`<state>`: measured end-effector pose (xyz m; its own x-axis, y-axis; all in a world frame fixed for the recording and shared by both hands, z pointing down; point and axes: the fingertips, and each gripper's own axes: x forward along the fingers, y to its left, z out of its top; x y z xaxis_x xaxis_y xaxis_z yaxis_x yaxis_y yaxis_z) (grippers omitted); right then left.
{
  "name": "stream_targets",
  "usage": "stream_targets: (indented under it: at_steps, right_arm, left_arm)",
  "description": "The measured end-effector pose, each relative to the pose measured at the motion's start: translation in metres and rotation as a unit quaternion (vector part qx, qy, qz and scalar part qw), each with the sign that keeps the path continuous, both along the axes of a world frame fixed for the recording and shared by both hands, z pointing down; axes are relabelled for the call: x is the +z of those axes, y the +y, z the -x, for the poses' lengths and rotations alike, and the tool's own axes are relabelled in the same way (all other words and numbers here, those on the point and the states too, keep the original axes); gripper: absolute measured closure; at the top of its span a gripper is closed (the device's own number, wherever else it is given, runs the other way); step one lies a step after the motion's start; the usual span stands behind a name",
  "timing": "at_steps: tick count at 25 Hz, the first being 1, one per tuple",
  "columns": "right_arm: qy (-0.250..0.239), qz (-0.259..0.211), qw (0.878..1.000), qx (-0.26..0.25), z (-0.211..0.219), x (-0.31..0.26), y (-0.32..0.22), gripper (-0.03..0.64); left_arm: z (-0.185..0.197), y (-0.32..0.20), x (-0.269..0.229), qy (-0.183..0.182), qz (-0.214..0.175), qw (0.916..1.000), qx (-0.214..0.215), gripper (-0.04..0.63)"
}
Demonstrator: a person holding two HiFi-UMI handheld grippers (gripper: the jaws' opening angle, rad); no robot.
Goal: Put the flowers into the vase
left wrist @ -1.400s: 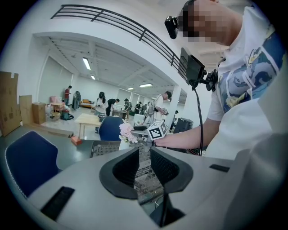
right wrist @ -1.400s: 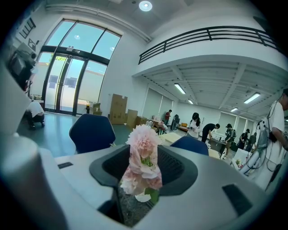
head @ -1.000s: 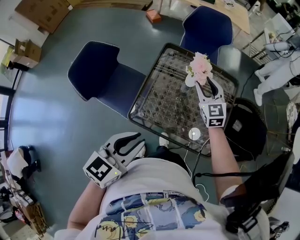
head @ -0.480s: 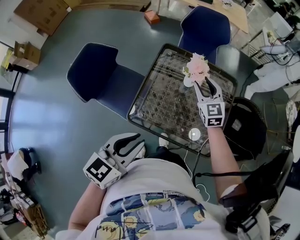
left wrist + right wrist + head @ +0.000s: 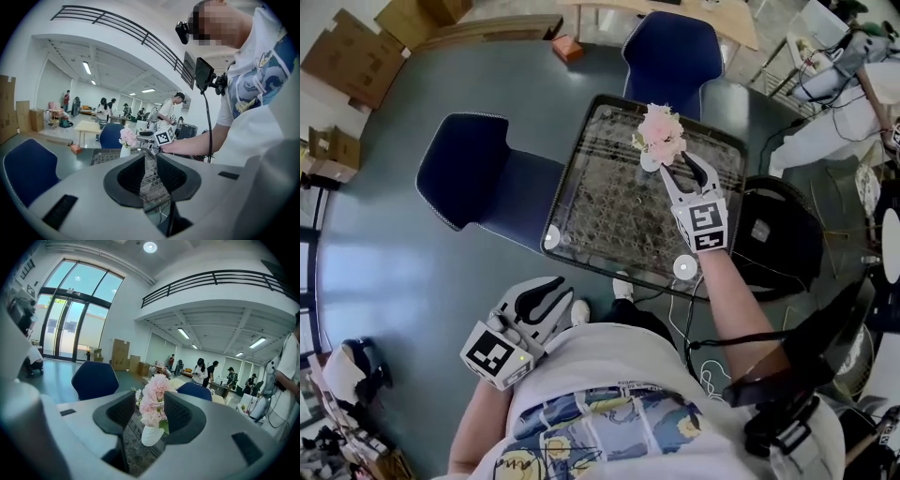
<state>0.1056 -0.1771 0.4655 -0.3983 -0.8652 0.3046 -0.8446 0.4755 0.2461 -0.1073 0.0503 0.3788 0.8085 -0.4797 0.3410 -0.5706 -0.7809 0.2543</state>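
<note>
The flowers (image 5: 661,134) stand upright in the white vase (image 5: 649,162) at the far side of our glass desk (image 5: 591,225), so the job looks done. Our right claw (image 5: 675,162) hovers just beside them, half open and empty, probably to clear the blooms. The left claw (image 5: 551,295) waits at our hip, barely parted, holding nothing.

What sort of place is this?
Probably a big open workshop or lab hall: stacked cardboard boxes, several people standing about in the background, and a railed balcony overhead.
</note>
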Motion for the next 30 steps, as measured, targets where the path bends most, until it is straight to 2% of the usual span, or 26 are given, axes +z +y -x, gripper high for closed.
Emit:
stream_targets:
  at_steps: [15, 24, 30]
  right_arm:
    - [0.01, -0.01, 0.999, 0.038, -0.004, -0.024, 0.071, 0.44]
    - [0.0, 0.014, 0.998, 0.065, 0.005, -0.032, 0.16, 0.448]
    - [-0.03, 0.065, 0.995, 0.071, 0.028, -0.026, 0.236, 0.589]
  left_arm:
    - [0.007, 0.03, -0.004, 0.009, -0.019, 0.9978, 0.062, 0.531]
    - [0.026, 0.058, -0.003, 0.018, -0.021, 0.9945, 0.101, 0.532]
    - [0.025, 0.084, 0.013, 0.016, 0.004, 0.9899, 0.141, 0.54]
